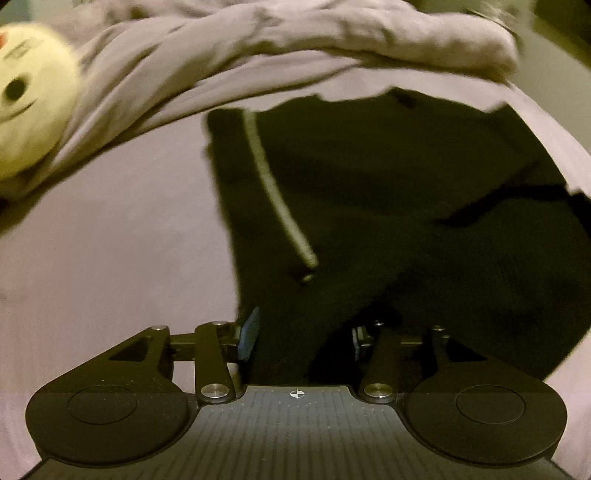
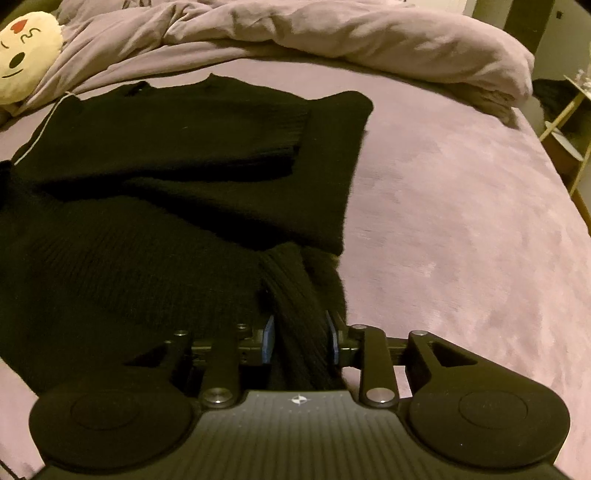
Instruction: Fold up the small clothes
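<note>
A black ribbed knit garment (image 2: 177, 155) lies on the mauve bed, its sleeves folded across the body; it also fills the left wrist view (image 1: 388, 206), where a pale zipper strip (image 1: 275, 192) runs along its left side. My left gripper (image 1: 301, 338) is at the garment's near edge, with black cloth bunched between its blue pads. My right gripper (image 2: 301, 341) is closed on a bunched fold of the garment's near right corner.
A rumpled mauve duvet (image 2: 332, 33) lies along the far side of the bed (image 2: 461, 221). A cream plush toy with a face (image 2: 26, 55) sits at the far left. A light wooden stand (image 2: 569, 122) is beyond the bed's right edge.
</note>
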`<move>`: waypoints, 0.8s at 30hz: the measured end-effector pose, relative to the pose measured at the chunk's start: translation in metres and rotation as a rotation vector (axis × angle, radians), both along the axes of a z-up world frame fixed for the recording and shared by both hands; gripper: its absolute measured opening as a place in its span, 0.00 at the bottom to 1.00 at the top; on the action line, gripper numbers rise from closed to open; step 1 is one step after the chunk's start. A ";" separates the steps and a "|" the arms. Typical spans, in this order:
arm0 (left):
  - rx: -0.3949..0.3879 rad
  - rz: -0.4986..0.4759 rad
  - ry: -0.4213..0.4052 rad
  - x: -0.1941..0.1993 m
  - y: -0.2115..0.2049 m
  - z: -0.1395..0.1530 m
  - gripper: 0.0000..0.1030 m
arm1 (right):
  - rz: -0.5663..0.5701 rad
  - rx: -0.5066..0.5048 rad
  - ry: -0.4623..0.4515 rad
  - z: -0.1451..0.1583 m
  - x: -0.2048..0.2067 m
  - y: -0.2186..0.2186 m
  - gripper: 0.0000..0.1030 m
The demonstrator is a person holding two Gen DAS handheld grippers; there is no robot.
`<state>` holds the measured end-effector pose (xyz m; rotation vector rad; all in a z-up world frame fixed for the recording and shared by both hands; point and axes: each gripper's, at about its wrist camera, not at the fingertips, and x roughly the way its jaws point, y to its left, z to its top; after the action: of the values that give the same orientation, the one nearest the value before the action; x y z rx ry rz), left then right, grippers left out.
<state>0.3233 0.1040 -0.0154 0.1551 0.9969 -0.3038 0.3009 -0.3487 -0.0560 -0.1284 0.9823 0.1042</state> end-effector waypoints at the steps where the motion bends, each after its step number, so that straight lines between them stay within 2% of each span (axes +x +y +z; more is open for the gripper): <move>1: 0.007 -0.025 -0.001 0.002 -0.004 -0.001 0.52 | 0.001 -0.002 0.001 0.000 0.001 0.000 0.27; 4: 0.024 -0.074 -0.011 0.012 -0.015 -0.004 0.51 | 0.003 -0.007 0.004 -0.002 0.003 0.000 0.30; 6: 0.012 -0.082 0.003 0.019 -0.021 -0.008 0.45 | 0.009 -0.013 0.005 -0.002 0.005 0.000 0.30; 7: 0.004 -0.081 0.008 0.023 -0.023 -0.009 0.44 | 0.013 -0.018 0.003 -0.001 0.006 0.000 0.30; 8: -0.004 -0.081 0.010 0.025 -0.025 -0.009 0.37 | 0.016 -0.024 0.001 0.000 0.006 0.001 0.30; 9: -0.014 -0.085 0.015 0.028 -0.025 -0.010 0.23 | 0.021 -0.028 0.002 0.000 0.007 0.002 0.30; 10: -0.025 -0.082 0.023 0.030 -0.024 -0.010 0.19 | 0.022 -0.035 0.004 0.001 0.007 0.003 0.29; 13: -0.047 -0.061 0.045 0.033 -0.019 -0.014 0.16 | 0.021 -0.027 0.006 0.002 0.007 0.004 0.16; 18: -0.040 -0.066 0.070 0.036 -0.023 -0.018 0.22 | -0.002 -0.022 0.015 0.000 0.011 0.004 0.17; 22: -0.050 -0.052 0.096 0.041 -0.026 -0.023 0.21 | -0.011 -0.029 0.033 -0.003 0.015 0.007 0.17; 24: -0.074 -0.024 0.106 0.043 -0.024 -0.024 0.14 | 0.008 -0.058 0.035 -0.003 0.016 0.011 0.17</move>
<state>0.3660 0.0801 -0.0397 0.0849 1.0878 -0.3733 0.3166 -0.3378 -0.0585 -0.1843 1.0198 0.0860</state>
